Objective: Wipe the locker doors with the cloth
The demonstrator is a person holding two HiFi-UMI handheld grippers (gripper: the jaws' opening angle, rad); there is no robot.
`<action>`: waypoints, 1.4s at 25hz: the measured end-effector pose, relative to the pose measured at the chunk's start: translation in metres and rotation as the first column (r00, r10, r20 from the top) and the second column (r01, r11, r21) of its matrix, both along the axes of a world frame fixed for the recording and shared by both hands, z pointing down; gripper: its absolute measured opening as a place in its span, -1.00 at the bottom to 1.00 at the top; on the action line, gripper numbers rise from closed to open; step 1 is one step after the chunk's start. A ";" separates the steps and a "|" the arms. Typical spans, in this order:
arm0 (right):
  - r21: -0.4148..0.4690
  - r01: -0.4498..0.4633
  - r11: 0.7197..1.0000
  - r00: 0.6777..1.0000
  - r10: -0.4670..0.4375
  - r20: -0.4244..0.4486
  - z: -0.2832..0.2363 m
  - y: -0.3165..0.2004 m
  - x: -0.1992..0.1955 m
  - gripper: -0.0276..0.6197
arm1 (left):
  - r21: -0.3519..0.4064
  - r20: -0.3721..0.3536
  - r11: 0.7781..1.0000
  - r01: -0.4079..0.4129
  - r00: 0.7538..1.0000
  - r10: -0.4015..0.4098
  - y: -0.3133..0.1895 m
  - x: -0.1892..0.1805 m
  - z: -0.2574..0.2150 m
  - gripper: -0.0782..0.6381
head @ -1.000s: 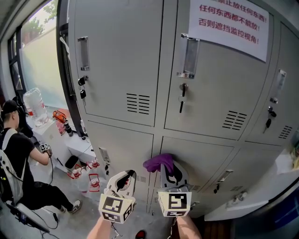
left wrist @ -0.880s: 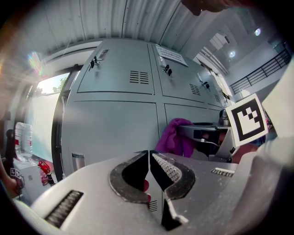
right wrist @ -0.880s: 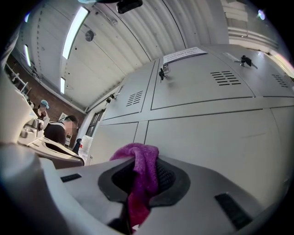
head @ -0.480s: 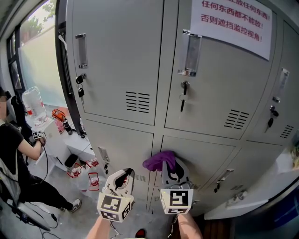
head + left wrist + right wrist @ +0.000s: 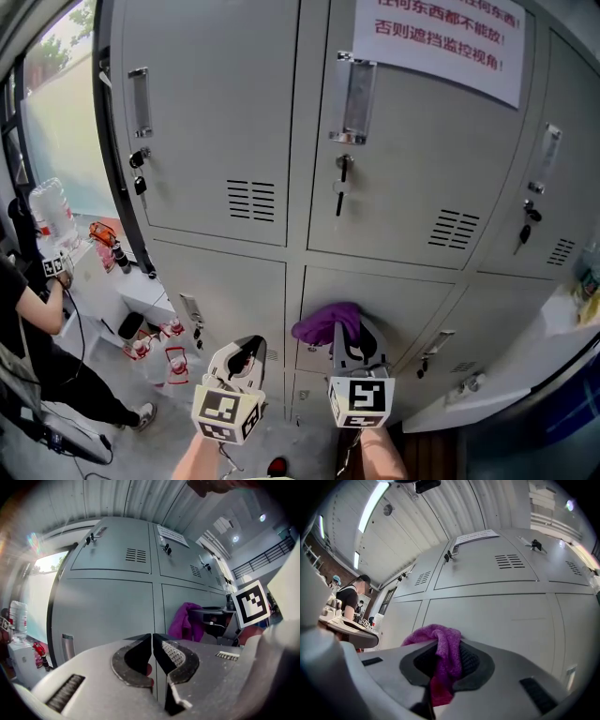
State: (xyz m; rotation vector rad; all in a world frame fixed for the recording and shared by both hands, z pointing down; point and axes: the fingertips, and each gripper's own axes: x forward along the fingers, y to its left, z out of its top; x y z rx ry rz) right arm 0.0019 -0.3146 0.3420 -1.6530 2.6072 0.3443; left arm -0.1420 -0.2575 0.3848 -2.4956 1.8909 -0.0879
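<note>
Right gripper [image 5: 349,336]: jaws clamped on the cloth [image 5: 323,322].
Cloth: purple-magenta, fuzzy pile, bunched. One fold spills over the jaw tips to the left; a tail hangs down between the pads.
Cloth position: in front of the lower middle door [image 5: 403,295], upper left part. Whether it touches the metal cannot be told.
Left gripper [image 5: 153,641]: jaws pressed together, nothing between them. It is held left of the lower middle door, off the surface.

Lower middle door: plain grey metal, bare from the cloth rightward to a handle [image 5: 433,342] at its right edge.
A vertical seam runs along its left edge and a horizontal seam along its top.
Right of it, a white ledge [image 5: 506,370] juts out from the lockers.
Above it, an upper door carries a key [image 5: 342,183], vent slots [image 5: 453,228] and a white notice [image 5: 436,33] with red print.
Far left of it is floor, with a person in black [image 5: 23,319] and a water bottle [image 5: 52,211].
</note>
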 end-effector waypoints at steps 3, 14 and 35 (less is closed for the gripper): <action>-0.008 -0.029 1.000 1.000 0.029 0.008 0.000 0.000 0.014 -0.71 | 0.000 -0.002 1.000 -0.025 1.000 0.025 -0.003 0.011 0.000 -0.69; -0.013 -0.157 0.987 0.988 0.157 -0.010 0.007 0.000 0.074 -0.71 | -0.003 0.001 0.992 -0.122 0.992 0.122 -0.014 0.052 0.000 -0.69; -0.060 -0.368 0.928 0.930 0.367 -0.024 0.034 0.000 0.177 -0.71 | -0.013 0.014 0.975 -0.221 0.975 0.221 -0.027 0.095 0.005 -0.69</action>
